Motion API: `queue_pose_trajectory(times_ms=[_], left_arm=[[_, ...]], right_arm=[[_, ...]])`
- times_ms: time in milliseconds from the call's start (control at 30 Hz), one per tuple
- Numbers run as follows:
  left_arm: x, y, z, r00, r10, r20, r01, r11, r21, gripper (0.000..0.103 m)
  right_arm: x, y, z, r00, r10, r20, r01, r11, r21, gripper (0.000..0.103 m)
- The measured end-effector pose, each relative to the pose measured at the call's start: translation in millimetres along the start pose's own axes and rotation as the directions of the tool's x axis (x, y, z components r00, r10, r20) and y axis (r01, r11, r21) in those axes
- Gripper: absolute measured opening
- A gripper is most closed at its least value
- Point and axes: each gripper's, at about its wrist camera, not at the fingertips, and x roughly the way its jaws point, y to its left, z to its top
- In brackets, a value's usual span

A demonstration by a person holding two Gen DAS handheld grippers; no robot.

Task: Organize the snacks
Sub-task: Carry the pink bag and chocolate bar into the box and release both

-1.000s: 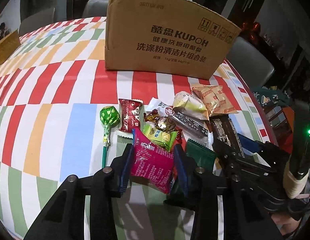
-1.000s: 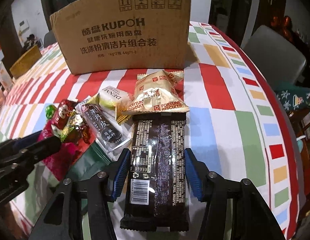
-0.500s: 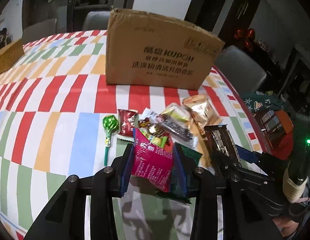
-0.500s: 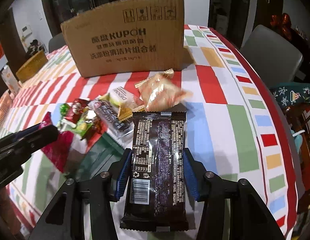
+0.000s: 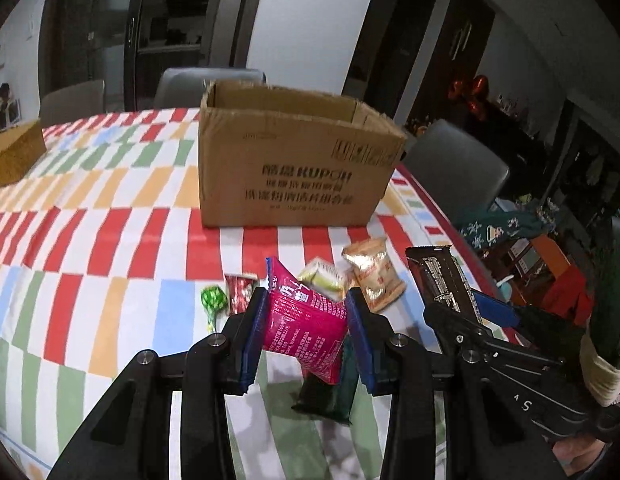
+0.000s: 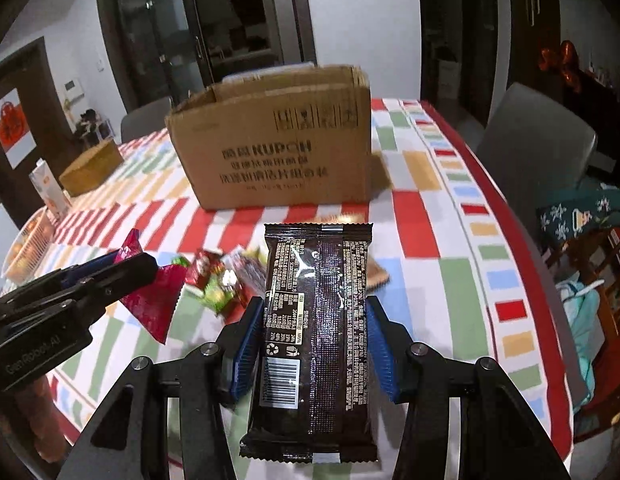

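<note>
My left gripper (image 5: pixel 306 334) is shut on a pink snack packet (image 5: pixel 306 324), held up above the table. In the right wrist view my right gripper (image 6: pixel 312 338) is shut on a long dark brown snack bar (image 6: pixel 316 340), also lifted. An open cardboard box (image 5: pixel 294 164) stands upright at the back of the table, beyond both grippers. Below on the striped tablecloth (image 5: pixel 110 240) lie loose snacks: a green lollipop (image 5: pixel 213 300), a red candy (image 5: pixel 239 294), a pale green packet (image 5: pixel 324 280), a gold biscuit packet (image 5: pixel 374 276) and a dark green packet (image 5: pixel 330 396).
A low brown box (image 5: pixel 14 154) sits at the table's far left. Grey chairs (image 5: pixel 454 168) stand behind and to the right of the table. The table's red-edged right rim (image 6: pixel 522 264) drops off toward cluttered items on the floor.
Both grippers have risen with their snacks still held. The loose snacks now lie farther below, and the box's open top has come into view.
</note>
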Motion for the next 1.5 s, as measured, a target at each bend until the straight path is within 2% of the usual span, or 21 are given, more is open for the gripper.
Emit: queue_pose_trajectory(times_ms=[367, 733, 933, 1267, 1500], left_arm=[[-19, 1, 42, 0.993, 0.009, 0.114, -0.013, 0.999, 0.035, 0.039], [-33, 4, 99, 0.974, 0.05, 0.221, -0.072, 0.993, 0.09, 0.039], [-34, 10, 133, 0.965, 0.055, 0.257, -0.081, 0.992, 0.095, 0.039], [-7, 19, 179, 0.968, 0.059, 0.246, -0.087, 0.991, 0.106, 0.039], [28, 27, 198, 0.98, 0.063, 0.19, -0.083, 0.992, 0.096, 0.039]], right_arm=[[-14, 7, 44, 0.994, 0.021, 0.103, -0.019, 1.0, -0.019, 0.05], [-23, 19, 103, 0.976, 0.02, 0.215, -0.005, 0.998, -0.068, 0.05], [-21, 26, 138, 0.968, 0.037, 0.246, -0.016, 0.996, -0.089, 0.05], [3, 31, 186, 0.968, 0.051, 0.244, -0.024, 0.994, -0.109, 0.05], [36, 30, 209, 0.979, 0.042, 0.198, -0.02, 0.993, -0.113, 0.05]])
